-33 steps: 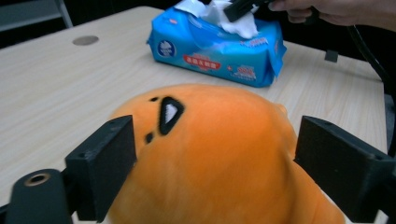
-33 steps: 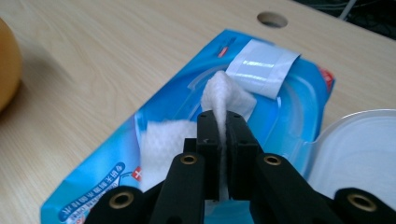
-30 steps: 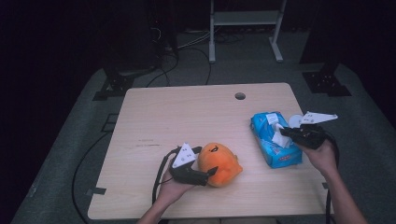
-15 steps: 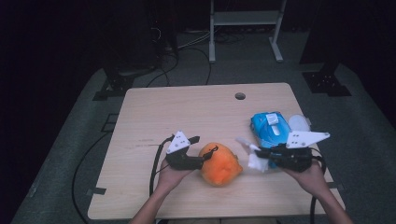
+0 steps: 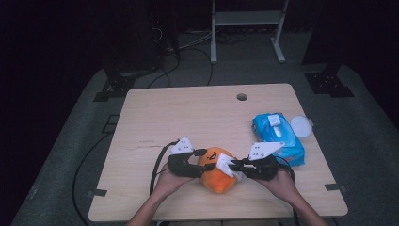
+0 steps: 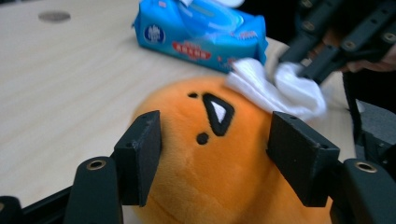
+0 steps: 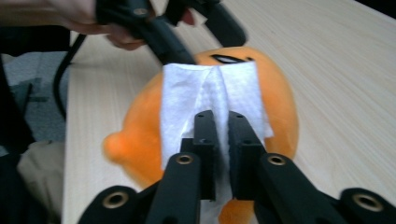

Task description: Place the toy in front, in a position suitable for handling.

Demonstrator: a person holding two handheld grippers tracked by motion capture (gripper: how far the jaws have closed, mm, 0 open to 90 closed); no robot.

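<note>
An orange plush toy (image 5: 216,176) with a black face mark lies near the table's front edge. My left gripper (image 5: 200,165) is shut on the plush (image 6: 210,158), its jaws pressing both sides. My right gripper (image 5: 235,167) comes in from the right, shut on a white wipe (image 5: 227,164). The wipe (image 7: 212,100) hangs from the jaws and lies against the plush (image 7: 275,112). In the left gripper view the wipe (image 6: 275,88) rests on the plush's far side. A blue wipe pack (image 5: 277,136) lies at the right, also seen as the pack (image 6: 201,32).
A white round lid (image 5: 301,126) sits beside the pack near the table's right edge. The wooden table (image 5: 188,117) has a cable hole (image 5: 242,97) at the back. Cables trail from both grippers off the front edge. A metal stand (image 5: 244,28) is behind the table.
My right gripper has moved left from the wipe pack, carrying a white wipe, and now presses it against the plush. The left gripper has stayed on the plush.
</note>
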